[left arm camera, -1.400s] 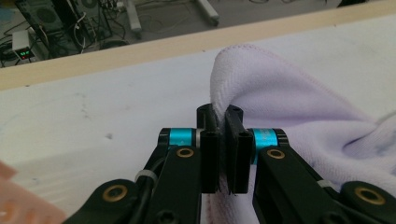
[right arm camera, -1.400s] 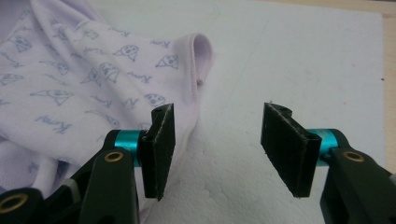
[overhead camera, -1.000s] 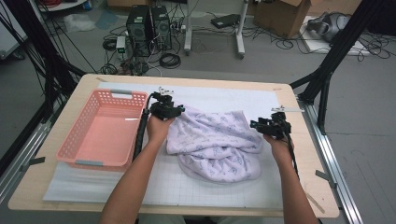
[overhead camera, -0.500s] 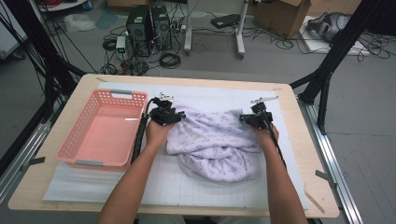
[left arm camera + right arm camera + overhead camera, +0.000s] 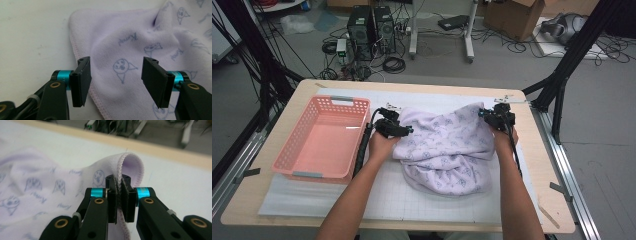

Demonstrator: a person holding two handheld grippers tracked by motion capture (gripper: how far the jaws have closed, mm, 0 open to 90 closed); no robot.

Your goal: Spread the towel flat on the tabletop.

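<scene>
A lilac printed towel (image 5: 447, 150) lies crumpled at the centre of the white mat (image 5: 402, 195). Your right gripper (image 5: 119, 200) has its jaws clamped together on the towel's stitched hem, at the cloth's 2 o'clock corner in the high view. Your left gripper (image 5: 116, 80) sits at the towel's 10 o'clock corner with its jaws spread apart, one over the hem, one over the cloth. A pink basket (image 5: 307, 165) rests at the towel's 9 o'clock, just beside your left hand (image 5: 382, 145).

towel (image 5: 447, 150): lilac, blue doodle print | basket (image 5: 297, 150): salmon pink | jaws: black
</scene>
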